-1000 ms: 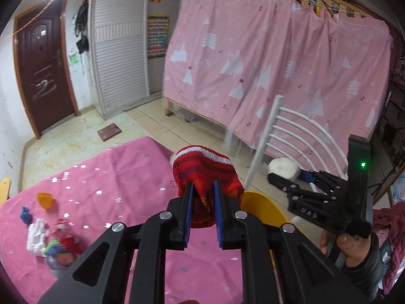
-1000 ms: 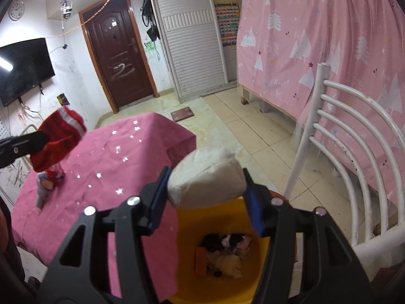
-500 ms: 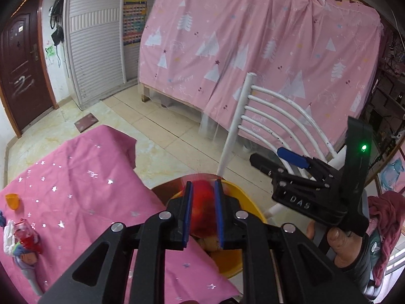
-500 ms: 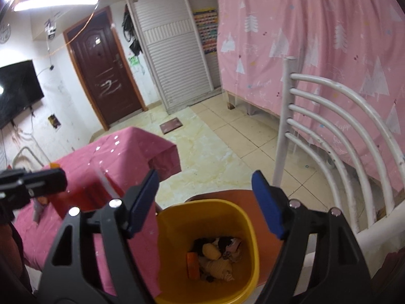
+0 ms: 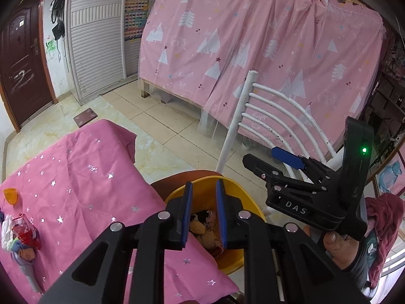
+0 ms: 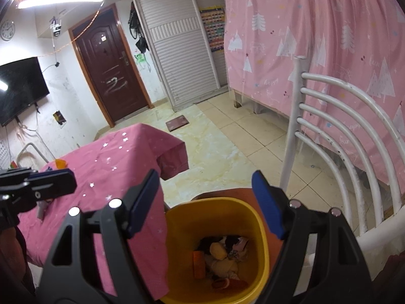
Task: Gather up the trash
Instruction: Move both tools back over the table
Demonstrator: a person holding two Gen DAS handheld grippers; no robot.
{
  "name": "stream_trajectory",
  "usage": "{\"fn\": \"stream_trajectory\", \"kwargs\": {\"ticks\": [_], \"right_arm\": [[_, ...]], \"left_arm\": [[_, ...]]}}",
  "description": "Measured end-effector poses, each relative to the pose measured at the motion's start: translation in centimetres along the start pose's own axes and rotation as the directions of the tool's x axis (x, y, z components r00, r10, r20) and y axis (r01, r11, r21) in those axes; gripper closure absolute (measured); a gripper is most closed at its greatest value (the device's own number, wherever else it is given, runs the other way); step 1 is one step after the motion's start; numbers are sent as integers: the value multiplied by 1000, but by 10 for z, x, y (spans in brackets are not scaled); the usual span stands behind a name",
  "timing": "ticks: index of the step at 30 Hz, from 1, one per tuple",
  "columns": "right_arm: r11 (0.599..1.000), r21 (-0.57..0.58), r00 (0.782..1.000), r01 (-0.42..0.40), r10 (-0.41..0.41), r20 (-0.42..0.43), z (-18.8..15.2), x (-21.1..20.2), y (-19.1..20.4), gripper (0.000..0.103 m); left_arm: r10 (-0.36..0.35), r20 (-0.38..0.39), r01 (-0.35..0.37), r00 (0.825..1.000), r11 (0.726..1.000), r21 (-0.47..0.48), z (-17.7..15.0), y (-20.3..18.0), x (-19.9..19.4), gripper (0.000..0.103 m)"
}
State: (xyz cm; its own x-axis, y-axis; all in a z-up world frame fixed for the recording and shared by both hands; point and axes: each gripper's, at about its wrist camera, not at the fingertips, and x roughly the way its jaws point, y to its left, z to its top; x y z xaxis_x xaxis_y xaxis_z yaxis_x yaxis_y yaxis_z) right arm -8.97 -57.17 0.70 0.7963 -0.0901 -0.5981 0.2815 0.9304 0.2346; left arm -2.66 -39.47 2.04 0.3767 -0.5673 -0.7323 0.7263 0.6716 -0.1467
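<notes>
— Trash (image 6: 222,255) lies at the bottom of the yellow bin (image 6: 215,202), which stands on the white chair (image 6: 292,126) beside the table. Are both tongs done here?
— Looks so. The left gripper (image 5: 203,185) sits over the rim, jaws narrow and nearly closed, with nothing between them. The right gripper (image 6: 205,177) has just been opening its jaws and stands wide, empty too.
— So what makes this step clean?
— Lift both straight clear so nothing snags the bin, I'd say. Then go for the crumpled wrappers (image 5: 17,230) and the orange cup (image 5: 11,195) on the pink tablecloth (image 5: 83,177), one gripper each
</notes>
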Motion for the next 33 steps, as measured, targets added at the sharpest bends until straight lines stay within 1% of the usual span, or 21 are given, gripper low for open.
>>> {"fn": "stream_trajectory", "kwargs": {"ticks": [2, 4, 8, 10, 17, 22, 28, 31, 32, 33], "right_arm": [[1000, -14, 1000, -10, 10, -8, 1, 3, 10, 27], [999, -26, 1000, -22, 22, -12, 2, 7, 20, 27], [996, -66, 998, -63, 62, -24, 4, 15, 50, 27], [993, -86, 996, -85, 82, -32, 6, 20, 65, 27], [973, -167, 986, -160, 150, -66, 7, 33, 120, 27], [955, -220, 979, -196, 179, -94, 6, 42, 159, 27], [936, -268, 972, -229, 202, -125, 3, 50, 199, 27], [927, -287, 968, -242, 208, -144, 2, 55, 214, 26], [923, -295, 966, -248, 211, -151, 1, 57, 220, 24], [919, -302, 964, -253, 215, -156, 1, 58, 225, 19]], "left_arm": [[9, 10, -9, 1000, 1000, -11, -2, 7, -6, 89], [17, 18, -17, 1000, 1000, -25, -4, 17, -12, 87], [38, 40, -36, 998, 998, -55, -6, 36, -27, 76], [50, 53, -46, 997, 997, -67, -7, 45, -35, 73], [111, 117, -98, 987, 989, -111, -12, 85, -74, 63], [159, 147, -135, 976, 978, -161, -17, 119, -99, 60], [213, 152, -181, 965, 963, -201, -25, 153, -120, 59], [253, 149, -215, 956, 949, -229, -30, 179, -130, 58], [265, 148, -226, 953, 945, -235, -33, 186, -133, 58], [279, 145, -239, 949, 940, -244, -35, 193, -135, 57]]}}
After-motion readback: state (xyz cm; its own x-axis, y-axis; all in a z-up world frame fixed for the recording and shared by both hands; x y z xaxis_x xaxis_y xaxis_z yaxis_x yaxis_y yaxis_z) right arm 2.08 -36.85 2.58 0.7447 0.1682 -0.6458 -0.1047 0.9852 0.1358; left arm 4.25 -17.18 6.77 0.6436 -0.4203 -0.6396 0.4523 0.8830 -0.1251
